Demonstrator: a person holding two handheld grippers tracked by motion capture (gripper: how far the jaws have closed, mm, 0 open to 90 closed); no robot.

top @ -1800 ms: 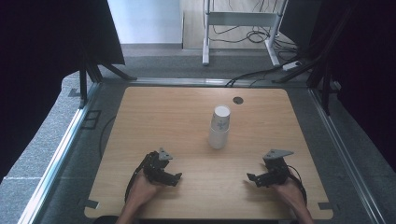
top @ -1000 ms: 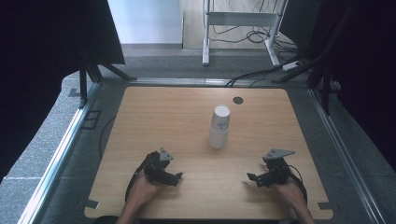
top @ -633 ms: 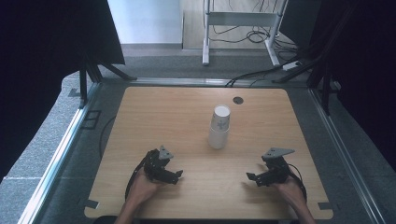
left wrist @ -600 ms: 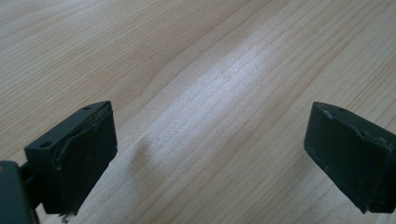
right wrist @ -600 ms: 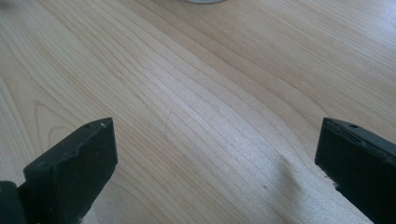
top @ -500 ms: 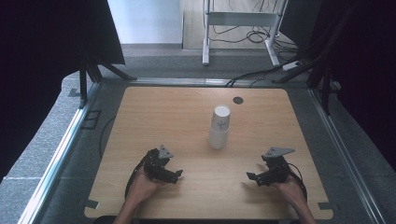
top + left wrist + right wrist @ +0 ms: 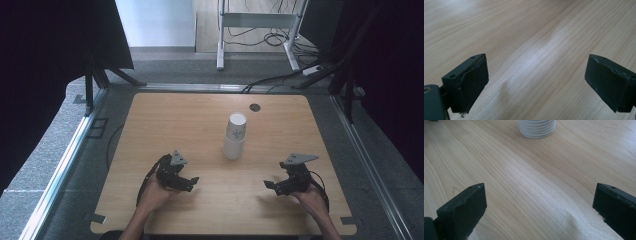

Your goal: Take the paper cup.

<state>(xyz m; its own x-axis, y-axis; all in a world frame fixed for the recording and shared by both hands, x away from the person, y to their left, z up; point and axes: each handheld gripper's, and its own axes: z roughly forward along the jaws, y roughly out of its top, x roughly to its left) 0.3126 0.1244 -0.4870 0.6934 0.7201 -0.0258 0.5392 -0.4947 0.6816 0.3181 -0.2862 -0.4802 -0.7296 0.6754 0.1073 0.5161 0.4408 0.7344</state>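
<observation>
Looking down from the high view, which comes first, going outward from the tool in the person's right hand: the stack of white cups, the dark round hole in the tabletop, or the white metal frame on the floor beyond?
From the right tool:
1. Stack of white cups, mid-table, up and to its left.
2. Dark round hole, near the table's far edge.
3. White metal frame, on the floor past the table.

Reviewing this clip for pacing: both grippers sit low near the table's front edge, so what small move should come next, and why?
Probably ease the right gripper forward toward the stack of white cups. Its jaws stand open with nothing between them, and the right gripper view already has the stack's base ahead. The left gripper, jaws just closing slightly on nothing, faces bare table.
</observation>
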